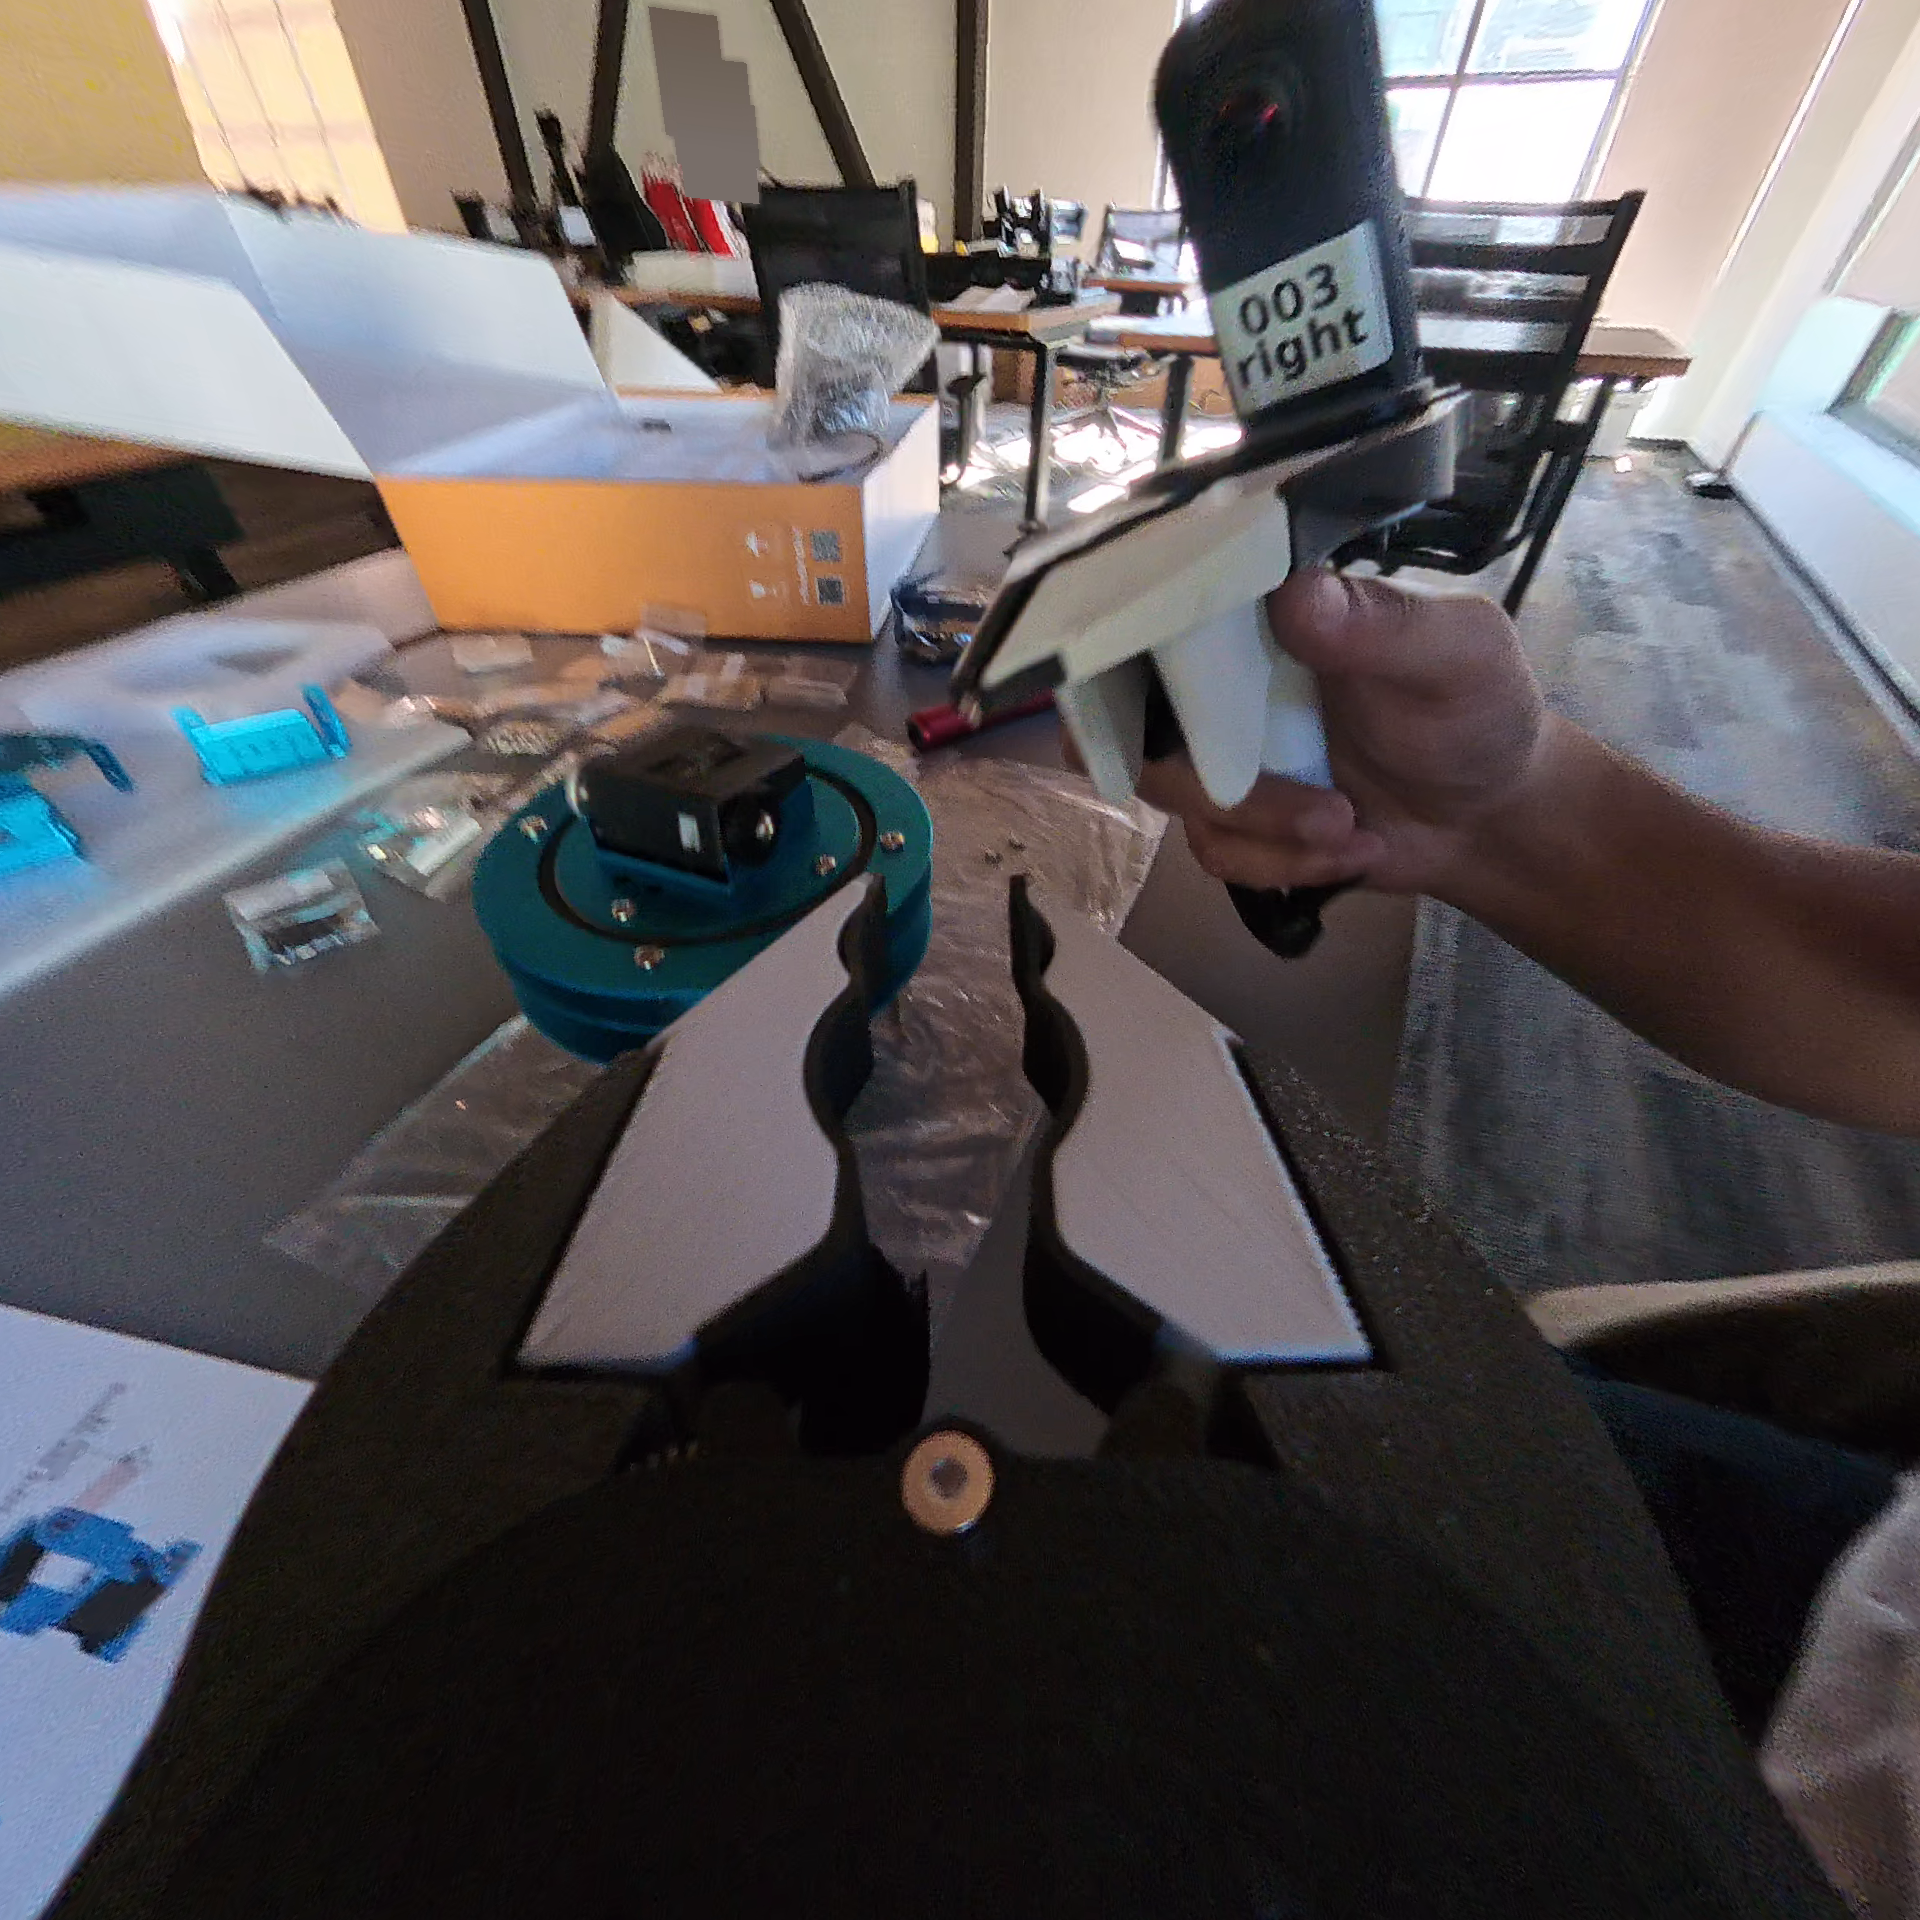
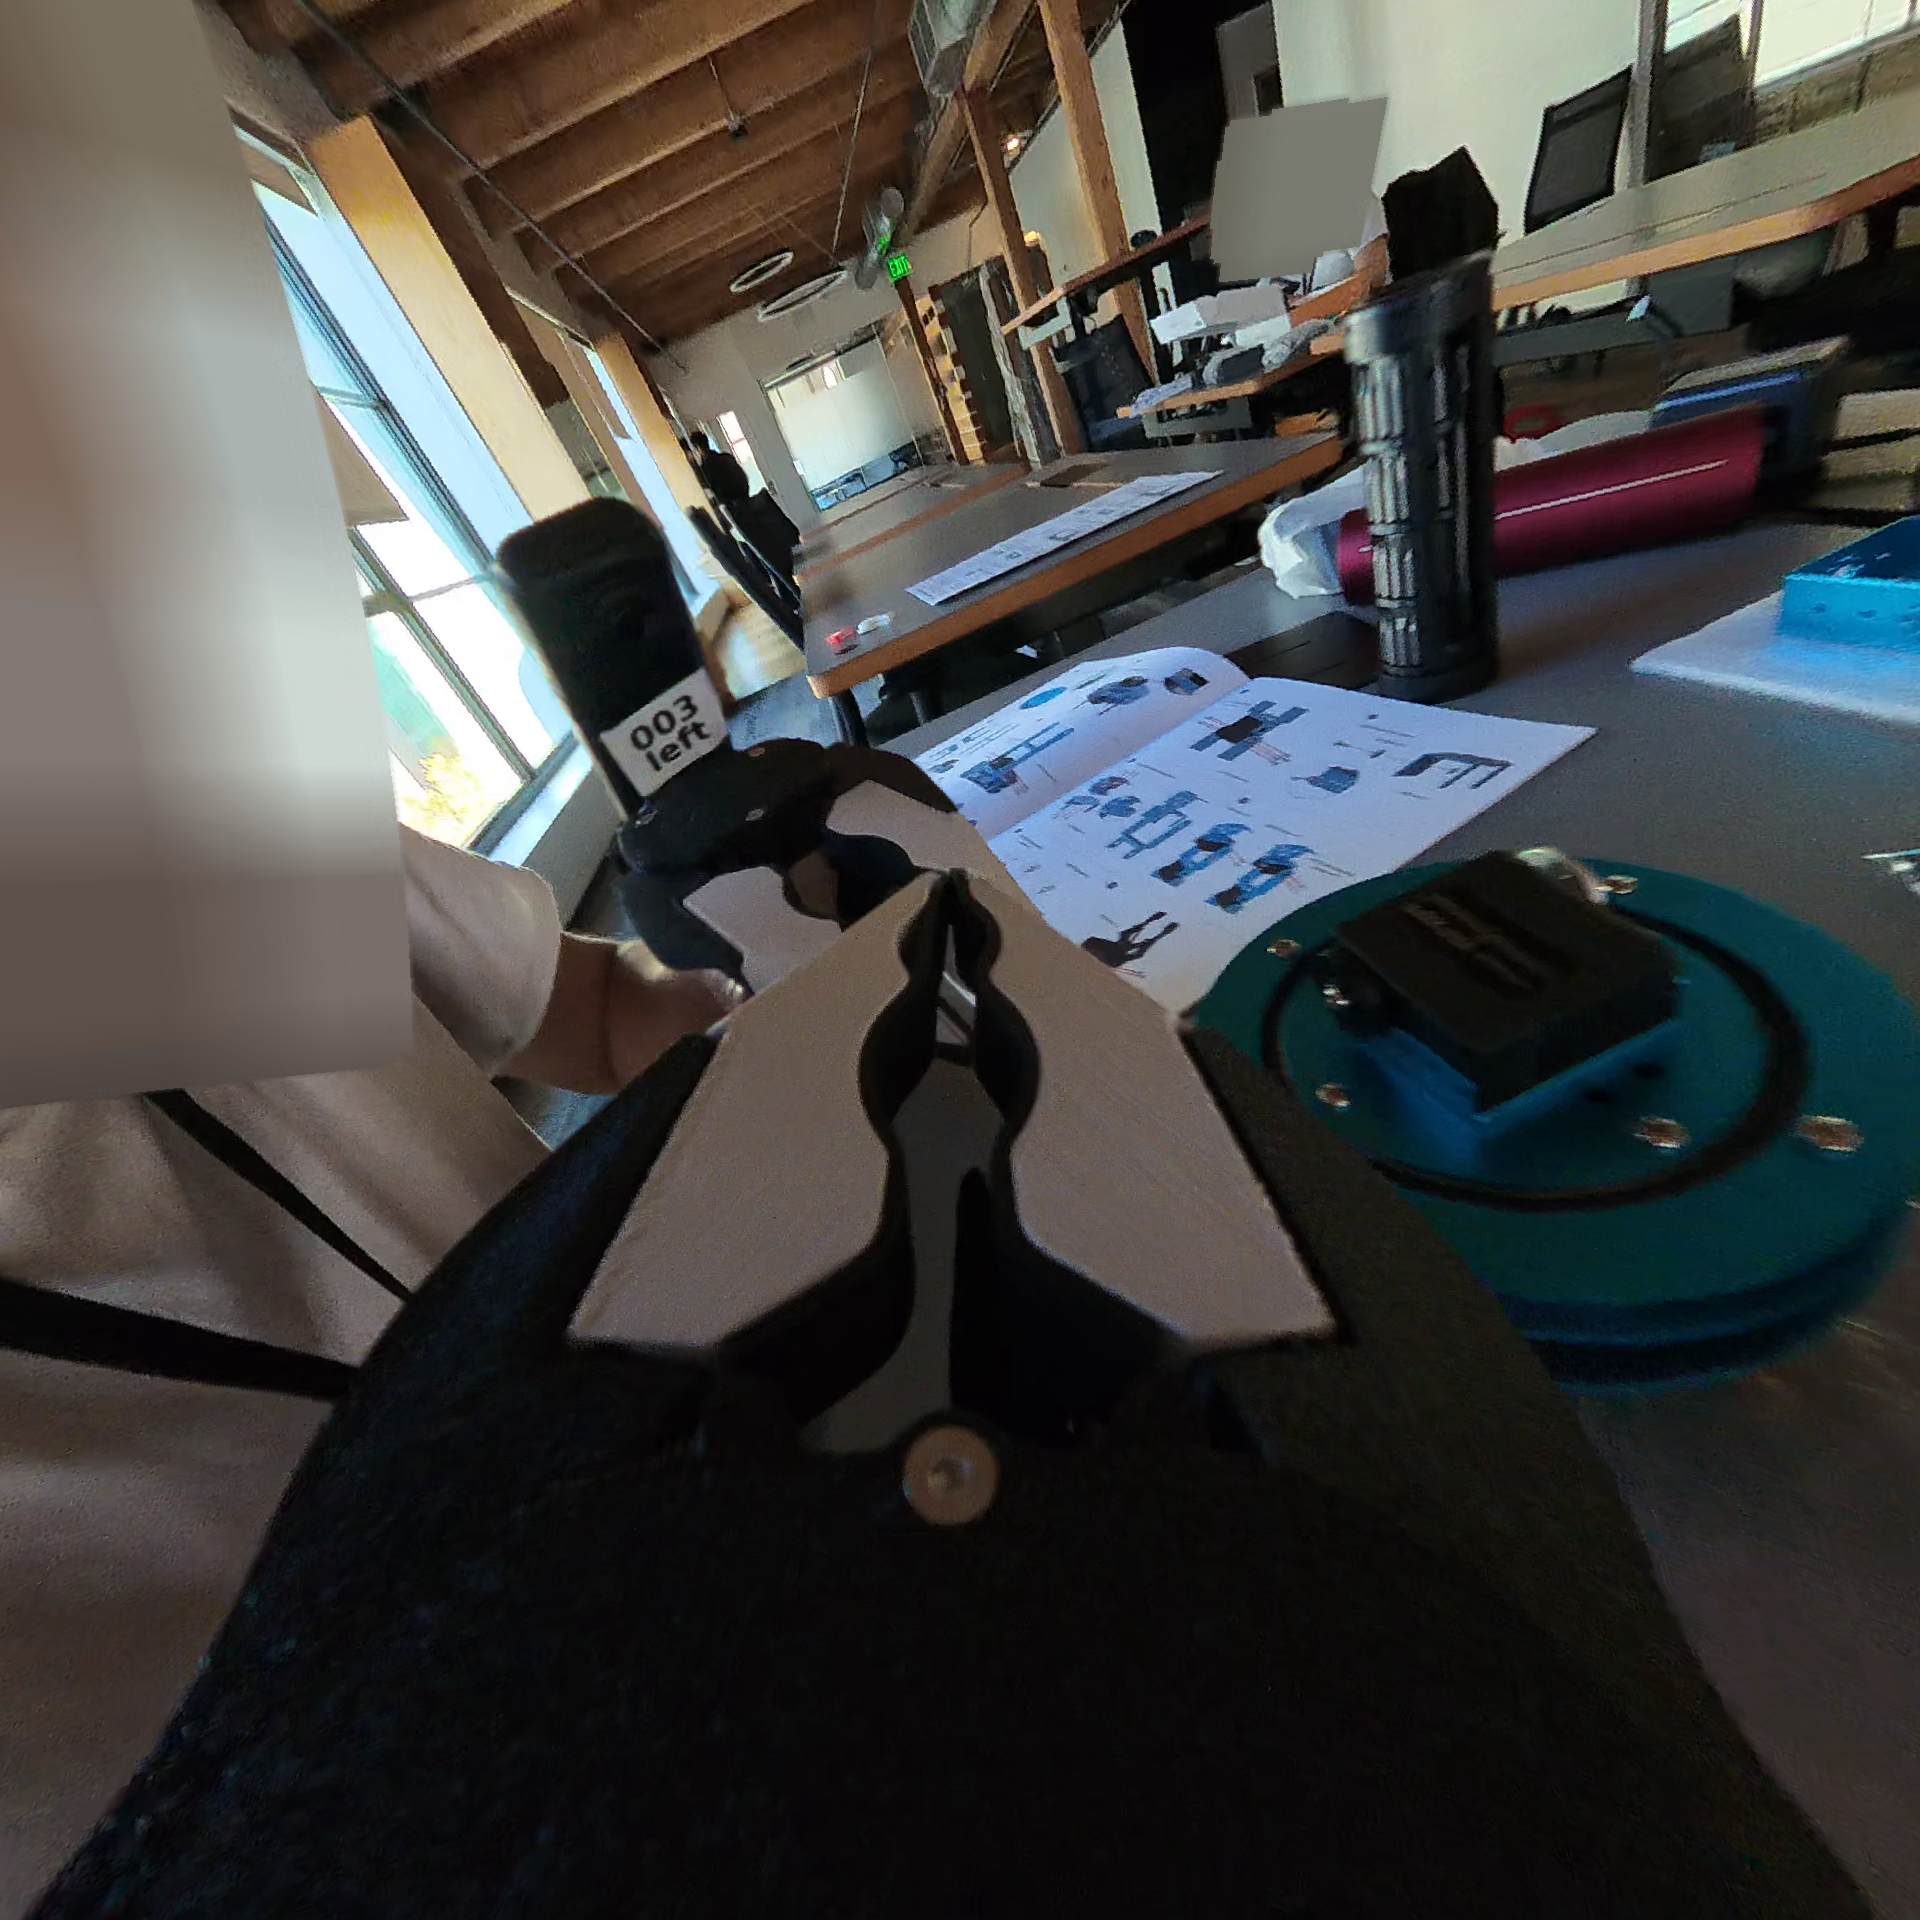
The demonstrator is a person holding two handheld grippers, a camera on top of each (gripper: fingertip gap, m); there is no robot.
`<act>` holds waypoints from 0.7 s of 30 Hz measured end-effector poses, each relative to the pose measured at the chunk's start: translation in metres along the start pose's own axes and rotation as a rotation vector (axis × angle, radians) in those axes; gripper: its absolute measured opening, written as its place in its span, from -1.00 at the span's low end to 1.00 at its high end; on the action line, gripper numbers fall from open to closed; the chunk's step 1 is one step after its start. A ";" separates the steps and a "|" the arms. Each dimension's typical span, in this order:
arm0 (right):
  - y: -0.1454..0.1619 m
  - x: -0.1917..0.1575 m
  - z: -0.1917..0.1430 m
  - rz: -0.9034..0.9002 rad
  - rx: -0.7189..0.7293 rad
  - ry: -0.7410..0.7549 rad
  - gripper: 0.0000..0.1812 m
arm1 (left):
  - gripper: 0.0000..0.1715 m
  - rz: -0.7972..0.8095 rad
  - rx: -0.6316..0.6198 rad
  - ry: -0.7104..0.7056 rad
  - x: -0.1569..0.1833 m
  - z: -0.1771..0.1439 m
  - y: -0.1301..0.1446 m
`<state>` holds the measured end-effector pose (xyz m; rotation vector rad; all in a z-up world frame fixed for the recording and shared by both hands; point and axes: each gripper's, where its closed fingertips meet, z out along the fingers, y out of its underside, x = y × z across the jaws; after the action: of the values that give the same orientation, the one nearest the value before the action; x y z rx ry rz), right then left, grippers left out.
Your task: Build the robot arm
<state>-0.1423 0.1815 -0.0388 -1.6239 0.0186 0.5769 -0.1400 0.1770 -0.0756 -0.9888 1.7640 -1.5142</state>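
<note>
A teal round base (image 1: 540, 914) with a black servo block (image 1: 691, 795) mounted on its top stands on the grey table. My left gripper (image 1: 943, 894) is open and empty, with its left fingertip just in front of the base's right edge. My right gripper (image 1: 971, 681), held in a hand, hovers above the table to the right of the base. In the right wrist view the right gripper (image 2: 948, 883) is shut with nothing between its fingers, the base (image 2: 1558, 1226) and servo (image 2: 1507, 966) lie to its right, and the left gripper (image 2: 821, 883) is just beyond it.
An open orange and white box (image 1: 623, 551) with a bubble-wrap bag (image 1: 842, 353) stands behind. Blue brackets (image 1: 260, 738), small parts bags (image 1: 301, 914), a red tool handle (image 1: 977, 717), an open manual (image 2: 1195, 790), a black bottle (image 2: 1423, 499) and a blue plate (image 2: 1860, 582) lie around. The black bottle (image 2: 1423, 499) is about equally far from each gripper, around 35 centimetres.
</note>
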 end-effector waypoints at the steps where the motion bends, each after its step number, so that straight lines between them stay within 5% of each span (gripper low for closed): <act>1: 0.004 -0.002 0.005 0.011 -0.006 -0.007 -1.00 | -0.74 0.039 0.020 -0.021 0.001 0.000 -0.004; 7: 0.016 -0.006 0.012 0.038 -0.014 -0.032 -1.00 | -0.78 0.095 0.087 -0.040 0.004 -0.006 -0.016; 21: 0.032 0.001 0.016 0.001 -0.063 0.005 -1.00 | -1.00 0.350 0.001 -0.110 -0.001 -0.008 0.004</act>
<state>-0.1577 0.1920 -0.0691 -1.6868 0.0052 0.5794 -0.1470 0.1823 -0.0784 -0.7029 1.7494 -1.2176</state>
